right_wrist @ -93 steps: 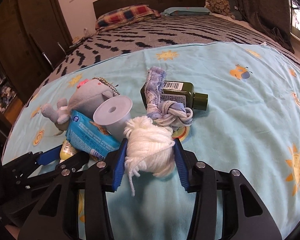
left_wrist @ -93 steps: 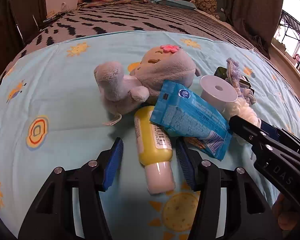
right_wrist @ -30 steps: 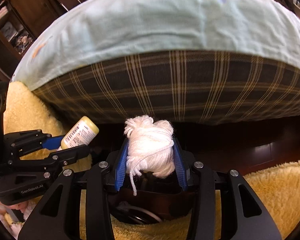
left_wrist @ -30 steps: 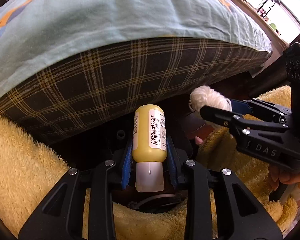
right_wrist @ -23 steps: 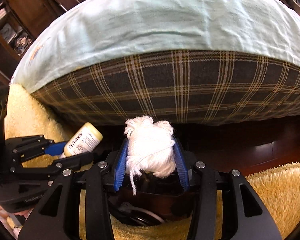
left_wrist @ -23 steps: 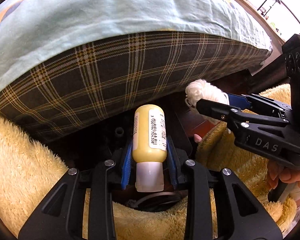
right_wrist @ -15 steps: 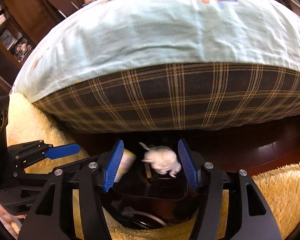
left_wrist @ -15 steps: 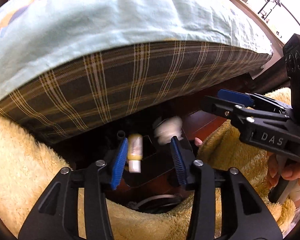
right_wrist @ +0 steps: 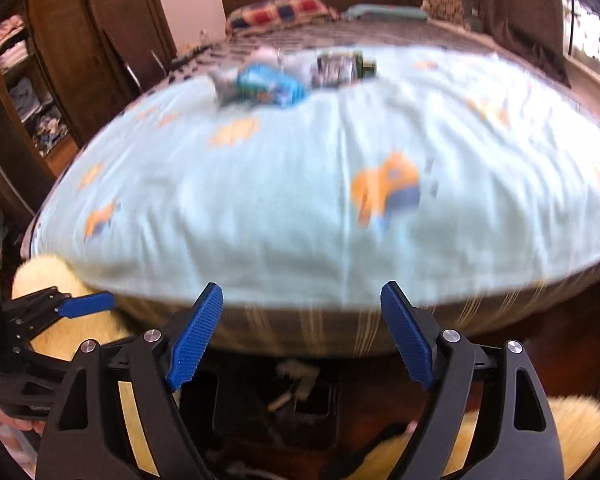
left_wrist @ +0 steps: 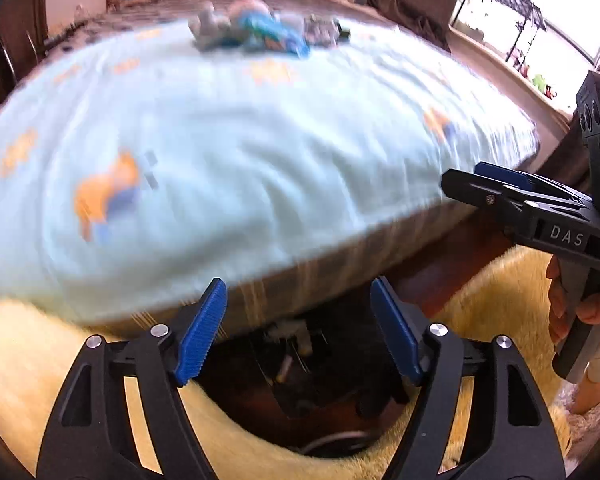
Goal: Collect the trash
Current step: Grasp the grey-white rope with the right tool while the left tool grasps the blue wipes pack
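My left gripper (left_wrist: 299, 328) is open and empty above a dark bin (left_wrist: 320, 380) on the floor at the bed's foot. My right gripper (right_wrist: 302, 334) is open and empty above the same bin (right_wrist: 284, 400); it also shows in the left wrist view (left_wrist: 484, 184). Pale items lie inside the bin (right_wrist: 296, 376), blurred. Far back on the light blue bedspread (right_wrist: 300, 184) lies a blurred pile: a grey plush toy (left_wrist: 212, 24), a blue packet (right_wrist: 268, 80) and a dark green bottle (right_wrist: 360, 64).
A yellow fluffy rug (left_wrist: 28, 360) lies on the dark wood floor around the bin. The plaid mattress side (right_wrist: 300, 328) rises just behind the bin. A wooden wardrobe (right_wrist: 60, 60) stands at the left. A window (left_wrist: 540, 20) is at the right.
Both grippers opened and dropped the yellow bottle and the white yarn ball into the bin. Both cameras have since tilted up, so the bed top and the pile show again.
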A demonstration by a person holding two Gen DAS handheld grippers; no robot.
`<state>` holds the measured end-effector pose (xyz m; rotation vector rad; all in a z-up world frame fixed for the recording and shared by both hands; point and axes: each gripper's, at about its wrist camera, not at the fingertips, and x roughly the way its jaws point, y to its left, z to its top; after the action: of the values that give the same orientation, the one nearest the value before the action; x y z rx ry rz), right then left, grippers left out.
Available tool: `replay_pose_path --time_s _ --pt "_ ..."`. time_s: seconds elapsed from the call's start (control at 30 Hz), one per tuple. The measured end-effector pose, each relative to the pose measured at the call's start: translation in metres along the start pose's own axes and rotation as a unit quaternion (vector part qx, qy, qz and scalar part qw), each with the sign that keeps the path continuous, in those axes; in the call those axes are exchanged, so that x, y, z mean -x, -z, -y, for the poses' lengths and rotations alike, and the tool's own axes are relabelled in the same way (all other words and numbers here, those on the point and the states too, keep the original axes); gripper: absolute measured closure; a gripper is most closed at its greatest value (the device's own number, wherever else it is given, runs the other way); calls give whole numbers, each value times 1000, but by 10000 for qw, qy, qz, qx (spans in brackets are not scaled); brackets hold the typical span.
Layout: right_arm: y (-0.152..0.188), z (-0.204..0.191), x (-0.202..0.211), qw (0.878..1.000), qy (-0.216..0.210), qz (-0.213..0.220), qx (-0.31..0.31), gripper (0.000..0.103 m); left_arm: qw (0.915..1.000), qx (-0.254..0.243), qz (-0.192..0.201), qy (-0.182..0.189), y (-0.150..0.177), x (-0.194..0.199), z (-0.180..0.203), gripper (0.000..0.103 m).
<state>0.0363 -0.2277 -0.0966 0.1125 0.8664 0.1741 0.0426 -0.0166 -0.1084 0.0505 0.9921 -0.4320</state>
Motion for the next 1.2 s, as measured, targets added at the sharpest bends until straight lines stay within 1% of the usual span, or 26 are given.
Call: replay_pose_path --time_s 0.1,0.13,0.23,0.37,0.5,0.63,0.67,0.8,0.9,1.0,1.1,1.2 --pt "-29 6 -5 9998 27 173 -11 21 9997 63 234 -66 -20 11 -9 31" --pt "-32 12 -6 9998 17 192 -42 21 9995 96 287 -98 -26 13 -13 31" --pt "-55 21 -16 9996 -52 253 -109 21 9982 198 497 -257 -49 15 -27 31" --pt "-84 26 -34 9992 134 354 -130 21 9965 297 729 -294 -84 10 -42 31" --pt "-112 31 -55 9989 186 392 -199 21 9952 304 832 -414 -116 -3 -50 32" --pt "-133 35 -76 9987 225 381 -239 22 9955 331 827 -319 -140 -20 -53 32" --pt "-137 36 -80 9986 257 378 -258 23 9957 328 803 -314 -144 -25 -52 32" --pt "-158 45 -106 9985 239 303 -398 41 9966 292 720 -266 -163 -48 -47 32" --pt "-172 49 -120 9979 156 308 -552 49 9971 298 661 -227 -174 -64 -43 32" --pt "-187 48 -133 9977 247 350 -531 50 9971 274 685 -196 -185 -74 -39 32" --pt "-198 51 -149 9973 262 234 -638 51 9969 346 697 -133 -196 -81 -37 32" --pt "-202 51 -165 9974 249 57 -675 60 9966 418 705 -86 -208 -89 -35 32"
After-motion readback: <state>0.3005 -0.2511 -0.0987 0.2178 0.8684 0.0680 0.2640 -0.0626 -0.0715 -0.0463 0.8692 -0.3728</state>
